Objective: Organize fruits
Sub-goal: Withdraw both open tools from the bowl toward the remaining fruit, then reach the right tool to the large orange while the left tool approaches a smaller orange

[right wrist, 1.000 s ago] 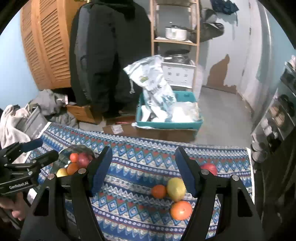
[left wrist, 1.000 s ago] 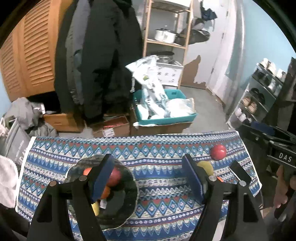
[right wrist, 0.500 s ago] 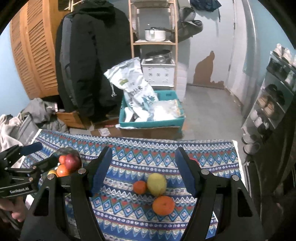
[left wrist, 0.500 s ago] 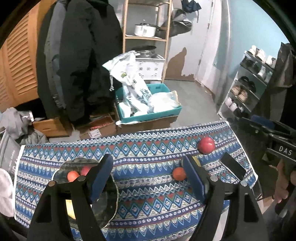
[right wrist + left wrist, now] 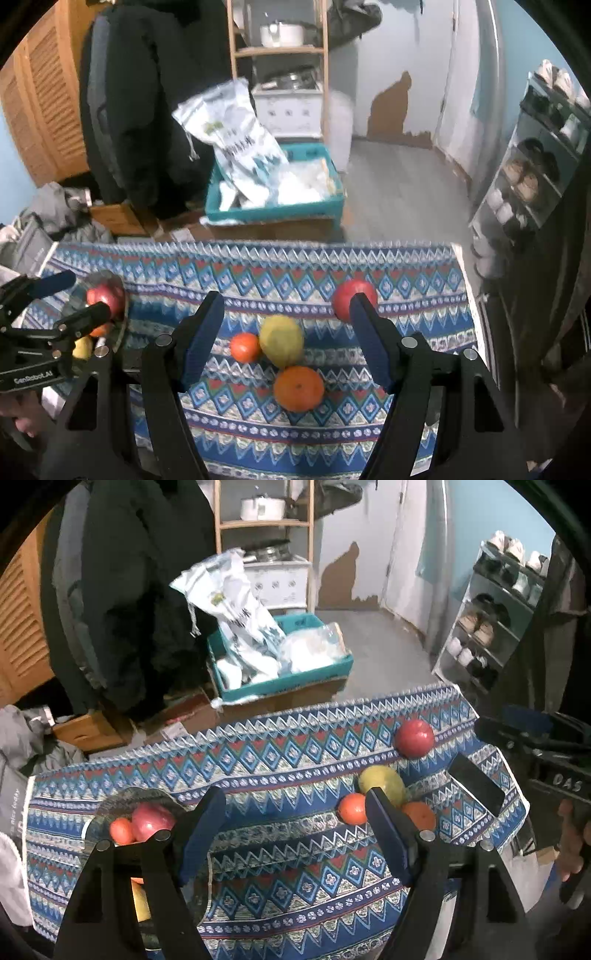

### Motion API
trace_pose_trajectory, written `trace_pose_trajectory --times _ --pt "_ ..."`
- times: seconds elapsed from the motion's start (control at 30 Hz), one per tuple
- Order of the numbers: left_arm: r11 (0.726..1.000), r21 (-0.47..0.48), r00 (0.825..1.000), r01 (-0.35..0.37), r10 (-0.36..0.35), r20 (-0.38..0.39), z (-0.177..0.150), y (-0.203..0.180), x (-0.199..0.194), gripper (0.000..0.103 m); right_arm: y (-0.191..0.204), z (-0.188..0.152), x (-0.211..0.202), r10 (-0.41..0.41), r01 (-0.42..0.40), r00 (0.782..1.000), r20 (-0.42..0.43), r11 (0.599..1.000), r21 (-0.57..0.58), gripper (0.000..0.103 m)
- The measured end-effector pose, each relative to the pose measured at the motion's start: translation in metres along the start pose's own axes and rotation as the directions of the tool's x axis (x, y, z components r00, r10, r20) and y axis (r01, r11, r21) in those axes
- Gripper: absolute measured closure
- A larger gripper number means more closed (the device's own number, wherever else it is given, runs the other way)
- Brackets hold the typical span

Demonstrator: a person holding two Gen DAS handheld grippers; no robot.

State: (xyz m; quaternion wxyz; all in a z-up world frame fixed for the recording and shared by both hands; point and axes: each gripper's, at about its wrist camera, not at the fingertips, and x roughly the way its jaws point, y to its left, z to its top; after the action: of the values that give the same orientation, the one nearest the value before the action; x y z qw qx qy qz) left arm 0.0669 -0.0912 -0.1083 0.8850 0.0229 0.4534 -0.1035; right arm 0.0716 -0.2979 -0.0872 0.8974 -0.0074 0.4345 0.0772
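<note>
Loose fruit: yellow fruit [image 5: 281, 340], small orange [image 5: 245, 347], large orange [image 5: 298, 384], lower centre of frame on table [image 5: 424, 291], directly ahead between right claw [image 5: 286, 339] jaws, spread apart, empty. Left claw [image 5: 295, 832] likewise spread, farther off.

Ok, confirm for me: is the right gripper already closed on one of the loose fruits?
No: the right gripper is open and empty, its fingers spread above the yellow fruit and small orange.
</note>
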Motion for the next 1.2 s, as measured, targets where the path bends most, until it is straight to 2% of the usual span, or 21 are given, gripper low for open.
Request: trace_pose_trajectory --times 0.13,0.4,0.67,0.93,1.07,1.2 --pt "1.000 0.003 0.999 0.003 -0.002 -0.047 -0.005 -0.004 0.023 0.024 -0.007 -0.013 0.028 -0.021 0.021 0.997 -0.073 1.000 0.004 0.032" --pt "1.000 -0.003 0.992 0.020 -0.020 -0.127 -0.015 -0.010 0.064 0.024 -0.020 -0.038 0.075 -0.006 0.012 0.979 -0.203 0.999 0.030 0.032" --pt "0.999 -0.043 0.976 0.030 -0.038 -0.213 -0.030 -0.008 0.104 0.024 -0.025 -0.063 0.116 -0.019 0.031 0.946 -0.322 0.999 0.032 0.032" --pt "0.999 -0.033 0.967 0.015 -0.023 -0.252 -0.041 -0.008 0.126 0.024 -0.017 -0.086 0.147 -0.009 0.013 0.911 -0.411 1.000 0.007 0.032" --pt "0.999 -0.037 0.965 0.018 -0.027 -0.261 -0.044 -0.007 0.131 0.024 -0.014 -0.090 0.153 0.019 -0.010 0.907 -0.420 1.000 0.023 0.032" --pt "0.999 -0.029 0.963 0.012 -0.020 -0.268 -0.047 -0.006 0.135 0.024 -0.013 -0.098 0.159 0.032 -0.018 0.893 -0.449 0.999 0.035 0.032"
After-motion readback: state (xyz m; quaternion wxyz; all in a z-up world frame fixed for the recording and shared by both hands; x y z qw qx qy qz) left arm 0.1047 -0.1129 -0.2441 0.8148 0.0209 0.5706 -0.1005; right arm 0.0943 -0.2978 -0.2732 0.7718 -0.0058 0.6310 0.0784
